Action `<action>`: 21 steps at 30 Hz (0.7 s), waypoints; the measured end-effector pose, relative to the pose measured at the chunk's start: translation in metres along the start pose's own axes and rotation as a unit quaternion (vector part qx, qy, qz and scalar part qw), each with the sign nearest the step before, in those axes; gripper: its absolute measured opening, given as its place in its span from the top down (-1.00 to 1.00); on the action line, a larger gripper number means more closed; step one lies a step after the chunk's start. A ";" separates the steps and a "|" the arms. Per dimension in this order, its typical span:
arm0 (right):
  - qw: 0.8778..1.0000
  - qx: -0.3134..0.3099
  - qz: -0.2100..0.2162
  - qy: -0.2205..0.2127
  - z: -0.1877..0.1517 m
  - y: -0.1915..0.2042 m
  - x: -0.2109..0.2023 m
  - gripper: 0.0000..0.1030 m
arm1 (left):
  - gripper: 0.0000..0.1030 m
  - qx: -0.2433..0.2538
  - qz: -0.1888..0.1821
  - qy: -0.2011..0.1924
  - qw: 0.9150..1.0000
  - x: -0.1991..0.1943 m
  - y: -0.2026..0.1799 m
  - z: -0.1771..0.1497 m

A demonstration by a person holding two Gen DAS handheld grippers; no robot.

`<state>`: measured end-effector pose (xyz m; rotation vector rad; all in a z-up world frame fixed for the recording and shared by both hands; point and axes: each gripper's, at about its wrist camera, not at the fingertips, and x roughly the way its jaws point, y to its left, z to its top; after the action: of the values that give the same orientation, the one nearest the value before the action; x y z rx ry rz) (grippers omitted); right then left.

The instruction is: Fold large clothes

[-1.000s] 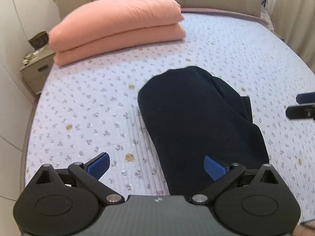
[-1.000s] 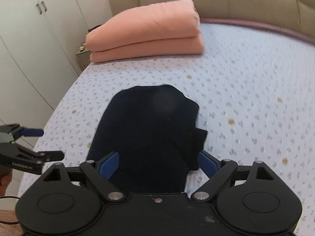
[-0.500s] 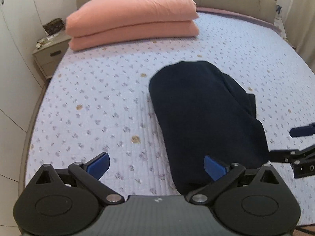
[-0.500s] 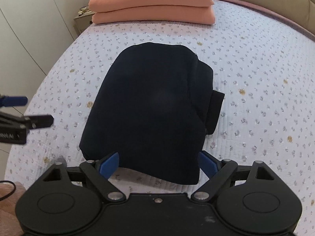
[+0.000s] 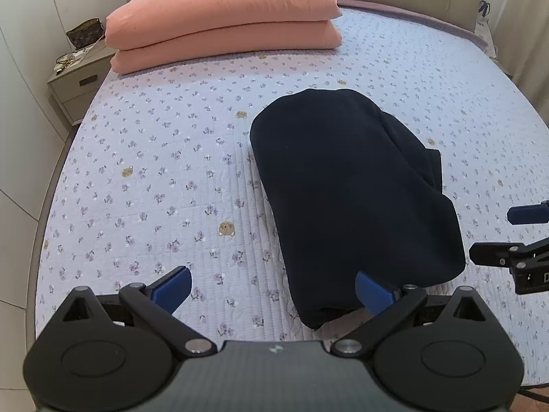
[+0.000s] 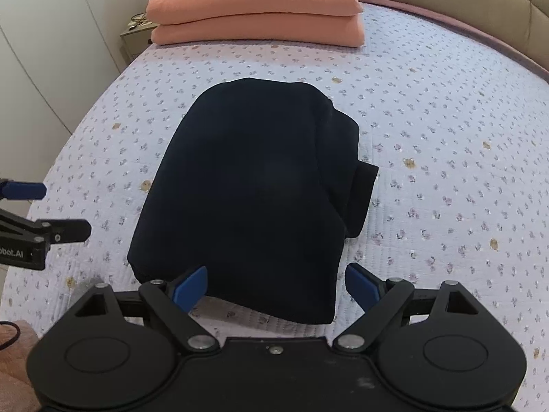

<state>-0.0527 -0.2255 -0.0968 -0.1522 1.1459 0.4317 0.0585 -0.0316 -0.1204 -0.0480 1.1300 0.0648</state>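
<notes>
A dark navy garment (image 5: 346, 192) lies folded into a thick bundle on the floral bedspread (image 5: 154, 178); it also shows in the right wrist view (image 6: 254, 199). My left gripper (image 5: 272, 290) is open and empty, above the bundle's near left edge. My right gripper (image 6: 276, 286) is open and empty, above the bundle's near edge. Each gripper shows at the side of the other's view: the right one (image 5: 511, 237) and the left one (image 6: 41, 213). A loose flap of the garment sticks out on the right (image 6: 360, 189).
A folded pink quilt (image 5: 223, 13) lies at the head of the bed, also in the right wrist view (image 6: 257, 7). A bedside cabinet (image 5: 75, 79) with a bag stands left of the bed. White wardrobe doors (image 6: 44, 61) line the left side.
Both grippers have pulled back from the garment and risen, so more of the bundle and bed shows. Both stay open. The bundle has not moved.
</notes>
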 end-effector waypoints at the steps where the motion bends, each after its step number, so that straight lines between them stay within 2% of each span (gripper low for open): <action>1: 1.000 0.001 0.003 0.001 0.000 0.000 0.000 -1.00 | -1.00 0.000 0.000 0.000 1.000 0.000 0.000 0.000; 21: 1.000 -0.001 0.020 0.008 -0.001 0.004 0.001 -1.00 | -1.00 -0.006 -0.002 0.005 1.000 0.002 0.003 0.000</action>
<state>-0.0544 -0.2215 -0.0979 -0.1345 1.1660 0.4687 0.0589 -0.0290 -0.1221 -0.0612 1.1393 0.0671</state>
